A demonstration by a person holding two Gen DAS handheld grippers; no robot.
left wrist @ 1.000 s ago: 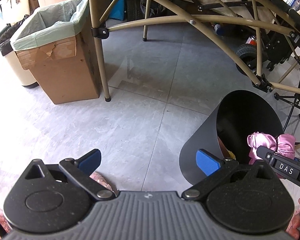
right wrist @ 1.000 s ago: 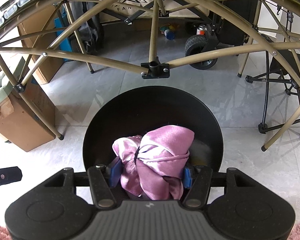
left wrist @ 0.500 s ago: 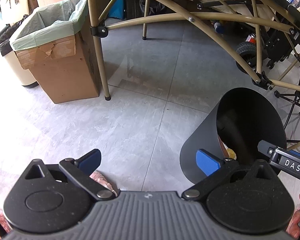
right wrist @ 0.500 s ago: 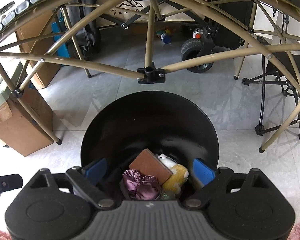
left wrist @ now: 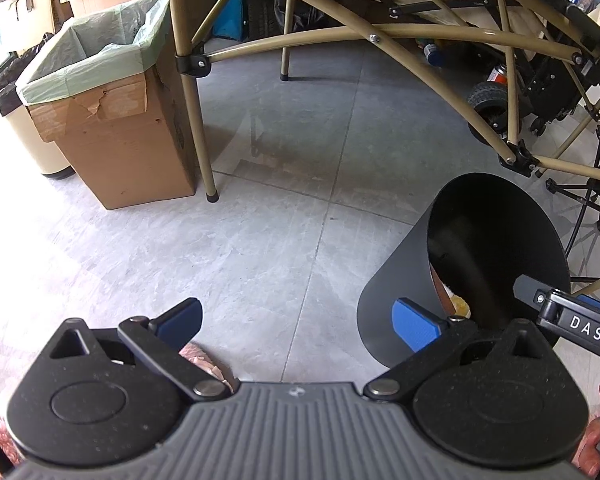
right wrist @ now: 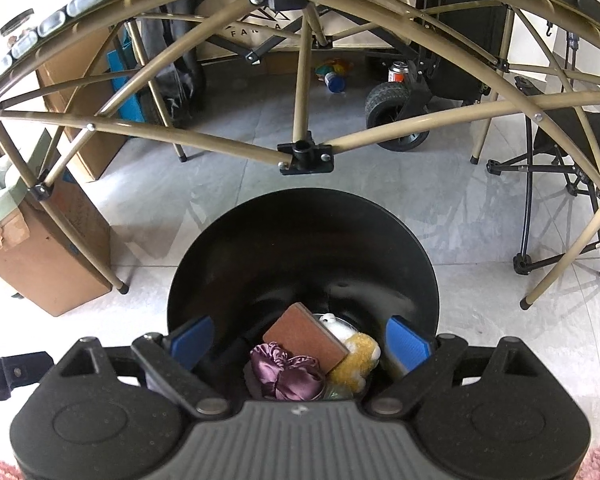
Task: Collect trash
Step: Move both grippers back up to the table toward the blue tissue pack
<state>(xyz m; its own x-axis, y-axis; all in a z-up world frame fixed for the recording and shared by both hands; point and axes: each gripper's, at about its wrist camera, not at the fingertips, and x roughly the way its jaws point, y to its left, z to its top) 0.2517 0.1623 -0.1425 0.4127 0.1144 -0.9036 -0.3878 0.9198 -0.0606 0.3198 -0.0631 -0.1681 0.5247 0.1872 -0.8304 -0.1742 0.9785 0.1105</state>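
Note:
A black round bin [right wrist: 300, 232] stands on the grey floor, seen from above in the right wrist view and at the right of the left wrist view [left wrist: 396, 280]. At its bottom lie a crumpled purple cloth [right wrist: 288, 372], a brown block [right wrist: 304, 336] and a yellow-and-white soft thing [right wrist: 356, 356]. My right gripper [right wrist: 298, 342] is open and empty over the bin's mouth. My left gripper [left wrist: 296, 320] is open and empty above the floor, left of the bin.
A cardboard box lined with a green bag [left wrist: 112, 104] stands at the left, a cream bin [left wrist: 32, 136] behind it. Tan folding frame legs [left wrist: 196, 112] cross above. A wheeled cart [right wrist: 396, 116] and a black folding chair [right wrist: 560, 208] stand behind. Pink rug [left wrist: 204, 360] shows below.
My right gripper opened and let go of the purple cloth, which dropped to the bottom of the black bin. The left gripper has stayed put.

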